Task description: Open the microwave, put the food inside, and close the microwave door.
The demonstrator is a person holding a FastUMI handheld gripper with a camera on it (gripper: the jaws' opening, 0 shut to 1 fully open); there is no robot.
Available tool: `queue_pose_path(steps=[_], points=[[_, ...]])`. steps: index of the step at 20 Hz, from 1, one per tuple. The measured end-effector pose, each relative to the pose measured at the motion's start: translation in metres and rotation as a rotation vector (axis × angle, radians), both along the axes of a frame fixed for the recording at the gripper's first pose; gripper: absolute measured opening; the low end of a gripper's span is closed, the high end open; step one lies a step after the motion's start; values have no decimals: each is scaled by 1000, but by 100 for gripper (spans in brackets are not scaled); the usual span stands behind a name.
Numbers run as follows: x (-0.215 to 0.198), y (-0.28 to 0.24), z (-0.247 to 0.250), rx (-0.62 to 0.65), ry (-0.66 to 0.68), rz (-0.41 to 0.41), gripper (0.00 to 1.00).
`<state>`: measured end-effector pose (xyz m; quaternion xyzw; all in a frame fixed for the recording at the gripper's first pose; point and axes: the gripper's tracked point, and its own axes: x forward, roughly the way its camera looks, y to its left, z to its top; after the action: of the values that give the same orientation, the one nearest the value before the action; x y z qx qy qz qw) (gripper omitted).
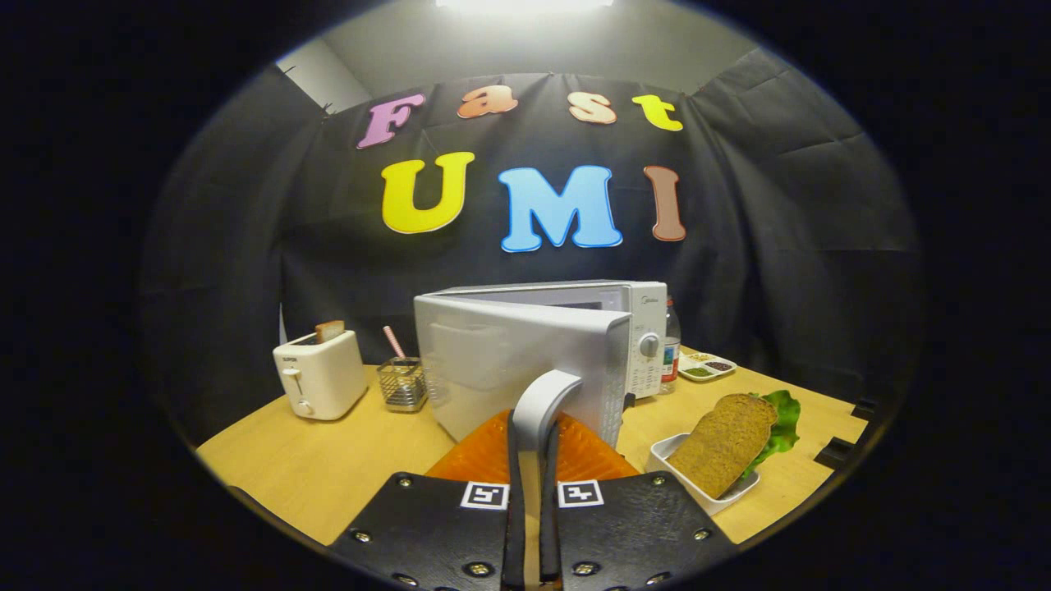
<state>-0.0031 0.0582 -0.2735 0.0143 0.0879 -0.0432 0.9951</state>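
Note:
The white microwave (636,308) stands on an orange mat (484,455) at the middle of the wooden table. Its door (501,361) is swung partly out toward me. The door's curved grey handle (548,392) runs down between my fingers, and my gripper (532,427) is shut on it, with both fingers pressed against its sides. The food, a slice of brown bread (722,443) with a lettuce leaf (784,419) behind it, leans in a white dish (669,453) to the right of the fingers, in front of the microwave's control panel.
Left of the microwave stand a cream toaster (320,379) with a slice in it and a wire basket (402,386) holding a pink straw. A bottle (672,345) and a small divided tray (706,367) sit behind the microwave's right side. The table (328,468) shows bare wood at front left.

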Motion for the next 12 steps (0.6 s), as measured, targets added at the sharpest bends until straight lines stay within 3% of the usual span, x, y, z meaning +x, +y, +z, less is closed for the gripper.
queue_pose_path(steps=[5,12], points=[[-18,104,-2,-23,-27,125,7],[-15,152,-4,-52,-53,-4,8]])
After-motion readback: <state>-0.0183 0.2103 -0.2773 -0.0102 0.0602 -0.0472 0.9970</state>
